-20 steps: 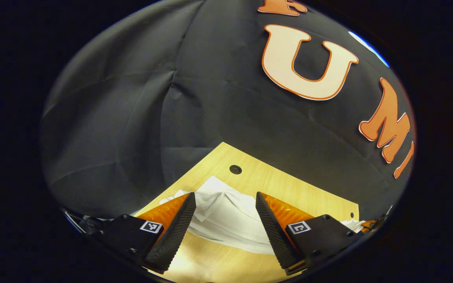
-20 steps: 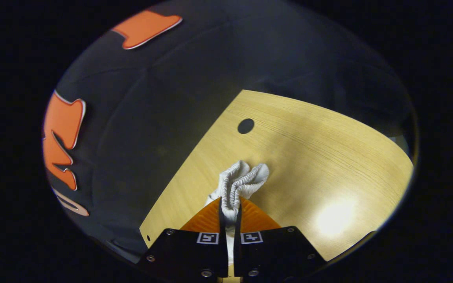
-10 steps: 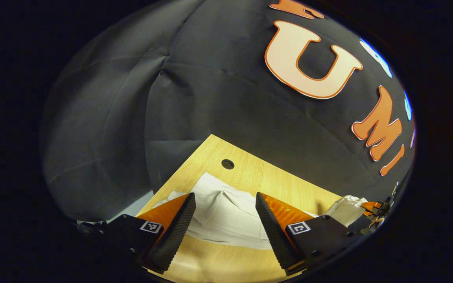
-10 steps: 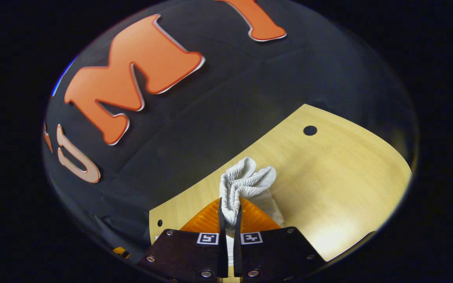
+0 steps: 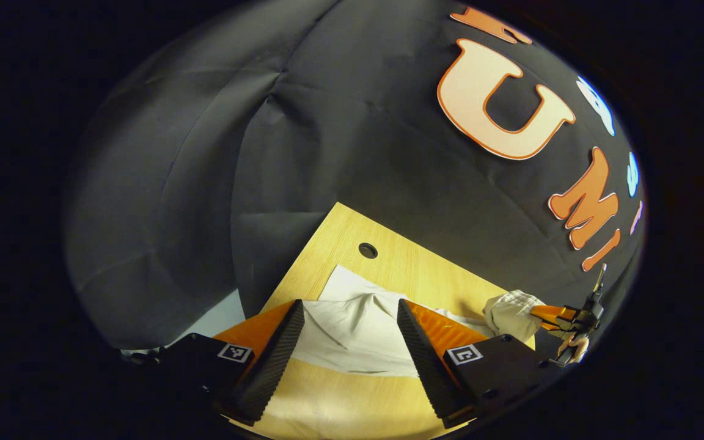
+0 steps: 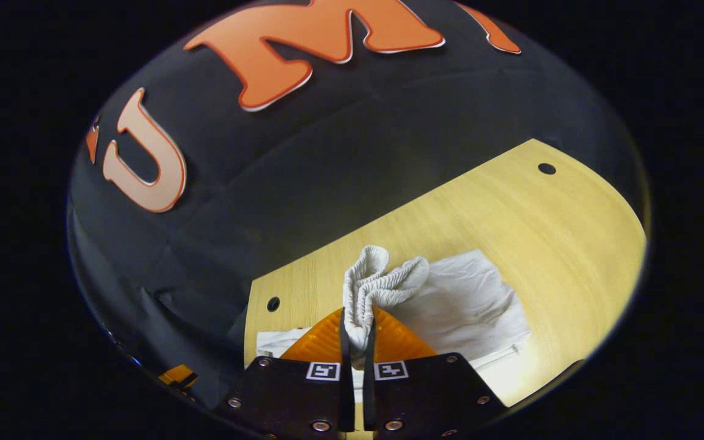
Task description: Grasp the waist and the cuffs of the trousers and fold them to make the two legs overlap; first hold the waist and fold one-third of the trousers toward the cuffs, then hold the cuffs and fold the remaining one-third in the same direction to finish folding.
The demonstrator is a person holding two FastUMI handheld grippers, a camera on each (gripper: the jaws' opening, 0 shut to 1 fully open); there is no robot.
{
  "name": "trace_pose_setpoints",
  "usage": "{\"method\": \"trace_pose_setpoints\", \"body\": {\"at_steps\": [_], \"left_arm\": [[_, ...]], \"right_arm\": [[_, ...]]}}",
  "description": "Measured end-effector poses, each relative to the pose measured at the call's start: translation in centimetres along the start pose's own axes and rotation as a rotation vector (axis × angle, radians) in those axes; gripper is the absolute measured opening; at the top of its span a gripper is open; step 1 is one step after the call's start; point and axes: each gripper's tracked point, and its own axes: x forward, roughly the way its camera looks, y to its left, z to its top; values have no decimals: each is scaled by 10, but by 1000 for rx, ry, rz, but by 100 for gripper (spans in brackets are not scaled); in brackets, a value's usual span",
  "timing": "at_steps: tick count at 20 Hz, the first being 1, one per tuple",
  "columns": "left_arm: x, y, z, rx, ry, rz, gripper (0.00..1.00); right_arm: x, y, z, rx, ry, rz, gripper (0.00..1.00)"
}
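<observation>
Trousers (image 6: pixel 468 305), white, are lying across the wooden table (image 6: pixel 511 208), with the ribbed waist (image 6: pixel 382 284) bunched and lifted off the wood. Right gripper (image 6: pixel 357 330) is pinching that waist, both fingers pressing on the fabric with almost no gap, the gathered band sticking up past the tips. Rest of the cloth is spreading flat on the table beyond the waist, toward the table's lit end. Left gripper (image 5: pixel 349 333) is hanging over the table with jaws wide apart, holding nothing; a creased stretch of the trousers (image 5: pixel 352 330) is lying on the table between and beyond its fingers, near the round hole (image 5: pixel 367 250) by the table's far edge. Farther along the table, the left gripper view is also catching the right gripper (image 5: pixel 535 313) gripping the bunched waist (image 5: pixel 511 311), with a hand (image 5: pixel 572 348) behind it.
</observation>
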Motion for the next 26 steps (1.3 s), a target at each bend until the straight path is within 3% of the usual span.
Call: {"method": "trace_pose_setpoints", "body": {"at_steps": [4,9,12,15,18,26], "left_arm": [[15,0,-12,-9,37,5,100],[25,-3,-20,-29,64,10,100],[32,-2,-21,-34,77,12,100],[38,0,-25,-53,92,7,100],[44,3,-33,-85,123,-3,100],[68,14,-84,-400,281,-25,100]], "right_arm": [[14,6,-33,-30,90,-4,6],[20,10,-52,-46,172,-37,16],[24,12,-63,-43,208,-3,23],[21,19,-70,-10,226,32,67],[17,12,-64,-8,215,15,99],[6,-20,-65,41,227,-8,99]]}}
